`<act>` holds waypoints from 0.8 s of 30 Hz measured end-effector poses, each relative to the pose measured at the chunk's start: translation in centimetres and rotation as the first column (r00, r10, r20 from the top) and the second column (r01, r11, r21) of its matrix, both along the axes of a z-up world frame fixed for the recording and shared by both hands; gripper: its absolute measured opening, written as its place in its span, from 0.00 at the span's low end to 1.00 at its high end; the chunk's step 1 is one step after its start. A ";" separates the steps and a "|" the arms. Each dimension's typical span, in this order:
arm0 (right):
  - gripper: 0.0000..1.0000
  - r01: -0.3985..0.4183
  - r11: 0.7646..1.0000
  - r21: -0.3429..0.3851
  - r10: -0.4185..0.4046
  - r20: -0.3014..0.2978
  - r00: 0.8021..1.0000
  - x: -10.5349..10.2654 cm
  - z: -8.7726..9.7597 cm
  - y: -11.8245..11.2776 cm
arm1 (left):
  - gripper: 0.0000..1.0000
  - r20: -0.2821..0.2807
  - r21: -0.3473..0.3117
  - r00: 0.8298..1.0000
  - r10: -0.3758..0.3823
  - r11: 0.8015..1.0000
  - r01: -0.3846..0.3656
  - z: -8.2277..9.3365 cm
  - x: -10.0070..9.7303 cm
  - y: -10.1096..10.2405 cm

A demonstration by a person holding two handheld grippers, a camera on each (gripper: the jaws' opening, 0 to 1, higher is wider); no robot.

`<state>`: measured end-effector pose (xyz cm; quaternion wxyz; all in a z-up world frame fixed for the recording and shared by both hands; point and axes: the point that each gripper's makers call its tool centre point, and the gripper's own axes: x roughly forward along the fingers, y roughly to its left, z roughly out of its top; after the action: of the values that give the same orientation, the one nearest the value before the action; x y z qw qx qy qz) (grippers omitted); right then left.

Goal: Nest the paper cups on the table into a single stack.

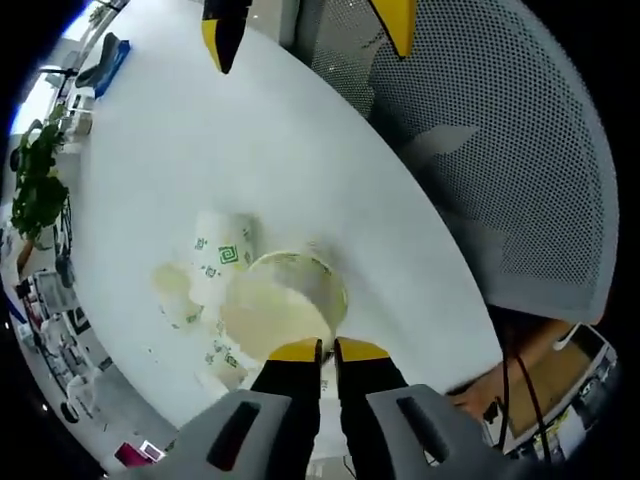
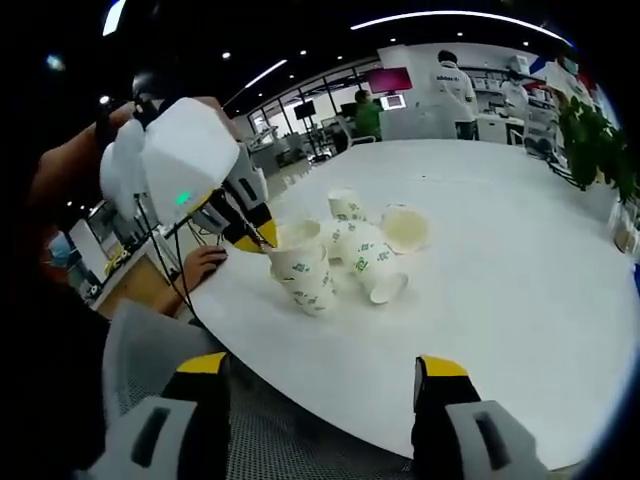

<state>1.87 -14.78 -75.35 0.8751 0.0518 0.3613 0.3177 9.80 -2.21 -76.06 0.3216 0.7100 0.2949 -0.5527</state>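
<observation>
Several white paper cups with green print lie clustered on the white table [image 1: 200, 130]. My left gripper [image 1: 328, 350] is shut on the near rim of one open cup [image 1: 285, 300], whose mouth faces the camera. Beside it lie a tipped cup [image 1: 225, 250] and another [image 1: 172, 290]. In the right gripper view the left gripper [image 2: 262, 236] pinches that cup [image 2: 300, 262] at the cluster's left edge. More cups [image 2: 375, 265] [image 2: 405, 228] lie to its right. My right gripper [image 2: 322, 368] is open and holds nothing, back at the table's near edge; its yellow tips [image 1: 222, 40] enter the left gripper view.
A grey mesh chair back [image 1: 500, 150] [image 2: 300, 440] stands against the table edge. A person's hand [image 2: 205, 265] rests at the left edge. A potted plant [image 2: 595, 140] [image 1: 35, 180] is at the far side. People stand at the back [image 2: 450, 80].
</observation>
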 end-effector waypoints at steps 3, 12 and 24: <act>0.75 -0.001 1.000 0.000 0.001 -0.001 1.000 -0.2 0.0 0.1 | 0.09 0.002 0.002 1.000 -0.002 1.000 0.002 0.2 0.0 0.1; 0.74 -0.004 1.000 -0.001 0.004 -0.007 1.000 0.0 -0.3 0.0 | 0.15 -0.001 -0.012 1.000 0.009 1.000 -0.009 0.7 -0.3 0.2; 0.73 -0.022 1.000 -0.010 0.022 -0.012 1.000 -0.4 -0.3 0.4 | 0.25 0.001 -0.074 0.998 0.062 0.995 -0.061 1.5 0.0 0.7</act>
<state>1.47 -14.38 -75.67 0.8696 0.0454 0.3685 0.3254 9.81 -1.51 -74.52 0.3652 0.6891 0.2953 -0.5518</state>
